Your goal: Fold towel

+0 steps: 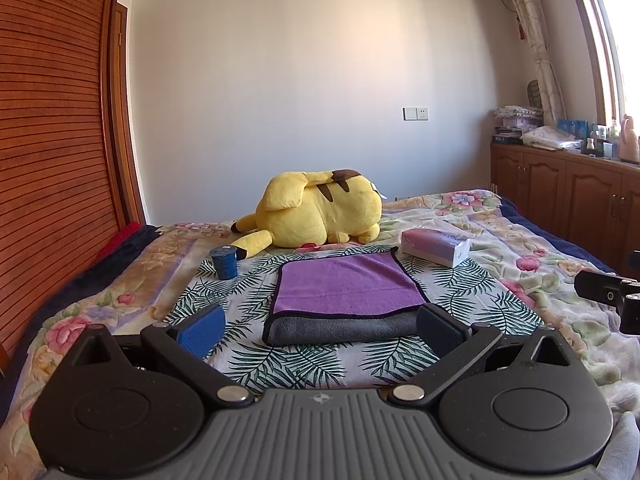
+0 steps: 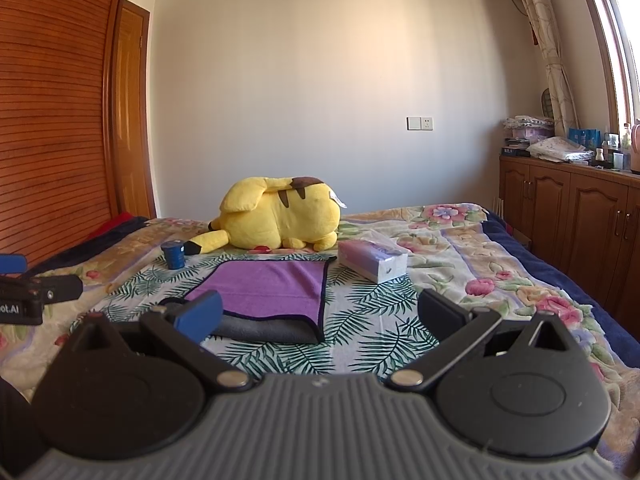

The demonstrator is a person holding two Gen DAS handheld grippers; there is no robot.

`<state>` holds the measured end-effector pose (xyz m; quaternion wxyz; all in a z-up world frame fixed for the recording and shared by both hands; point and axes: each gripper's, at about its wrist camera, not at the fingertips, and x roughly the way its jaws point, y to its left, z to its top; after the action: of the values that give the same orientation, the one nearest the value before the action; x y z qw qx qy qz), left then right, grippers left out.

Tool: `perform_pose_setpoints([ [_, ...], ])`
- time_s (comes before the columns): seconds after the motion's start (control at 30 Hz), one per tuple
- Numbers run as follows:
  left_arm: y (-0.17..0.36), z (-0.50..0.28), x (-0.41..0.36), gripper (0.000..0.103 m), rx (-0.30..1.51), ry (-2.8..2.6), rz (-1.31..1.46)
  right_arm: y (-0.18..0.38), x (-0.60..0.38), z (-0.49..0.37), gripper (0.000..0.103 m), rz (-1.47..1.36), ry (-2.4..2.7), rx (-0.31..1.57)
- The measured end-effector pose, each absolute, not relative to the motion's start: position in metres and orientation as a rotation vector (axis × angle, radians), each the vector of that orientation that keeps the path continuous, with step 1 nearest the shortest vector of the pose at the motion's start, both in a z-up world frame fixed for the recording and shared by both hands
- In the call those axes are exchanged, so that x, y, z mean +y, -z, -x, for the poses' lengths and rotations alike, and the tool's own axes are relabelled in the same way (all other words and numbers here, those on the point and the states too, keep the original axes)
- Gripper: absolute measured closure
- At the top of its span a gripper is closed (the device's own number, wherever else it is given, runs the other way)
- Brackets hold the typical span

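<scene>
A yellow Pikachu plush (image 1: 320, 210) lies on its side toward the far edge of the bed (image 1: 532, 248), over a floral blanket (image 2: 460, 240). A small blue cup (image 1: 224, 263) stands just beside its tail, on a palm-leaf cloth (image 1: 304, 360). A tissue pack (image 1: 435, 246) lies near the plush's other end. Wooden cabinets (image 2: 568, 208) line the bed's right edge, their top cluttered. A slatted wooden door (image 1: 52, 140) stands along the left.

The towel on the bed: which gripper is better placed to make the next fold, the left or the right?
Probably the left. The left gripper is open and lined up with the near edge of the towel, which lies between its fingers. The right gripper is also open, but the towel sits off to its left side.
</scene>
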<state>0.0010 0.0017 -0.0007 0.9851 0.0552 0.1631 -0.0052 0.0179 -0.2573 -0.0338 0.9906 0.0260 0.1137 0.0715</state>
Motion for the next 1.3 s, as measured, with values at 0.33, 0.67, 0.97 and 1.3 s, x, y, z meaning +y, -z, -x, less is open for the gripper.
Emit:
perform_pose_setpoints([
  [0.33, -0.001, -0.002, 0.001, 0.016, 0.332, 0.014, -0.114, 0.036, -0.258, -0.017, 0.000, -0.050, -0.148, 0.234],
  [0.67, 0.003, -0.015, 0.005, 0.016, 0.374, 0.032, -0.131, 0.040, -0.250, -0.031, 0.000, -0.039, -0.174, 0.295],
  [0.97, 0.005, -0.039, 0.004, 0.016, 0.401, 0.079, -0.203, 0.038, -0.251, -0.050, 0.000, -0.069, -0.203, 0.346],
  [1.3, 0.007, -0.073, 0.003, 0.016, 0.444, 0.125, -0.206, 0.035, -0.244, -0.076, 0.001, -0.024, -0.234, 0.378],
])
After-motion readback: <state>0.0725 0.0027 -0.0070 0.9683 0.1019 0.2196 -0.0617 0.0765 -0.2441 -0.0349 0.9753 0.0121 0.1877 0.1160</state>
